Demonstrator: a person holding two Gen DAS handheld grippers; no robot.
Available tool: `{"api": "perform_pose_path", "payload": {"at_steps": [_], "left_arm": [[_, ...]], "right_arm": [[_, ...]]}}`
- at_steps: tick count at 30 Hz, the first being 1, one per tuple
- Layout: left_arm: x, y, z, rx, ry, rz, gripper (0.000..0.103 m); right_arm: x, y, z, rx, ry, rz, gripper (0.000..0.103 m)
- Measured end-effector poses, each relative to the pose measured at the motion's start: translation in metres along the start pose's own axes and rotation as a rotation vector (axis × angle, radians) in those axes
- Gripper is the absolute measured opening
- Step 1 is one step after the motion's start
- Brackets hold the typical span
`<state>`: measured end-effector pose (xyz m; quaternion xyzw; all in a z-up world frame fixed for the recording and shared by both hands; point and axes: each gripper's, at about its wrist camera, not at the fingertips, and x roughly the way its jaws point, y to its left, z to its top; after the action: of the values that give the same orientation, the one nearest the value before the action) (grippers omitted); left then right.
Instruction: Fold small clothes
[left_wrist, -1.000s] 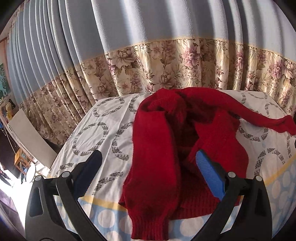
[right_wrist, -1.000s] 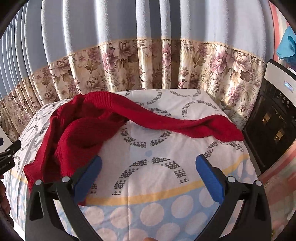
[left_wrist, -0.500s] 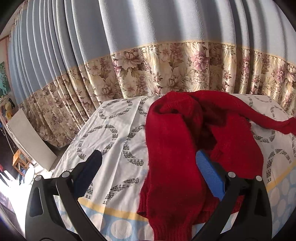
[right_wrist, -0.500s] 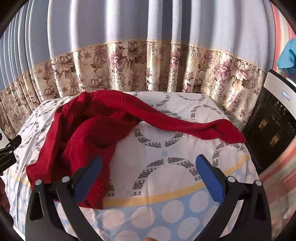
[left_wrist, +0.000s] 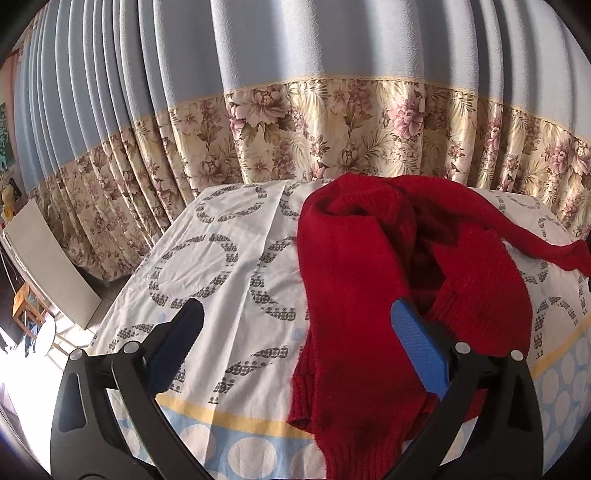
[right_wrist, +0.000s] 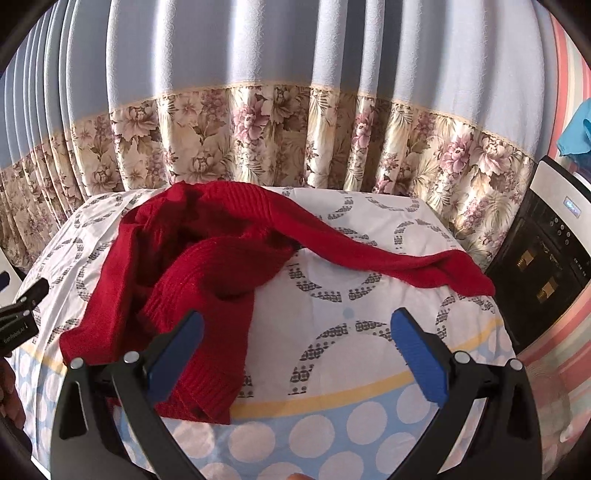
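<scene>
A blue curtain with a floral border (left_wrist: 332, 129) is hanging behind the cloth-covered table (left_wrist: 229, 266), where a crumpled red knitted sweater (left_wrist: 362, 280) is lying, one sleeve (right_wrist: 406, 262) trailing away from the heap. Both the left hand-held gripper (left_wrist: 295, 332) and right hand-held gripper (right_wrist: 295, 332) are hovering spread apart, gripping nothing. Judging by this, folding is only beginning; next, the sweater needs spreading flat.

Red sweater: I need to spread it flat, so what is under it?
The red sweater lies crumpled on a patterned sheet covering the table. Whether anything else sits beneath its bunched folds cannot be seen.
</scene>
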<state>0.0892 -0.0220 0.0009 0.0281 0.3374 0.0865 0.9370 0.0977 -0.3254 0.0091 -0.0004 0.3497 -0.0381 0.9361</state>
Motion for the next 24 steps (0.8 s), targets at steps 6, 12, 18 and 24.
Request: {"api": "perform_pose_path", "payload": {"at_steps": [6, 12, 18, 24], "left_arm": [[0.013, 0.015, -0.017, -0.026, 0.056, -0.007, 0.100], [0.025, 0.007, -0.036, -0.011, 0.107, -0.043, 0.100], [0.033, 0.000, -0.047, 0.009, 0.139, -0.057, 0.100], [0.036, 0.005, -0.052, 0.008, 0.152, -0.040, 0.100]], "right_arm": [[0.006, 0.008, -0.002, 0.021, 0.017, 0.061, 0.101], [0.026, 0.032, -0.011, -0.028, 0.057, 0.095, 0.101], [0.049, 0.060, -0.027, -0.096, 0.089, 0.120, 0.101], [0.070, 0.071, -0.029, -0.121, 0.107, 0.125, 0.083]]}}
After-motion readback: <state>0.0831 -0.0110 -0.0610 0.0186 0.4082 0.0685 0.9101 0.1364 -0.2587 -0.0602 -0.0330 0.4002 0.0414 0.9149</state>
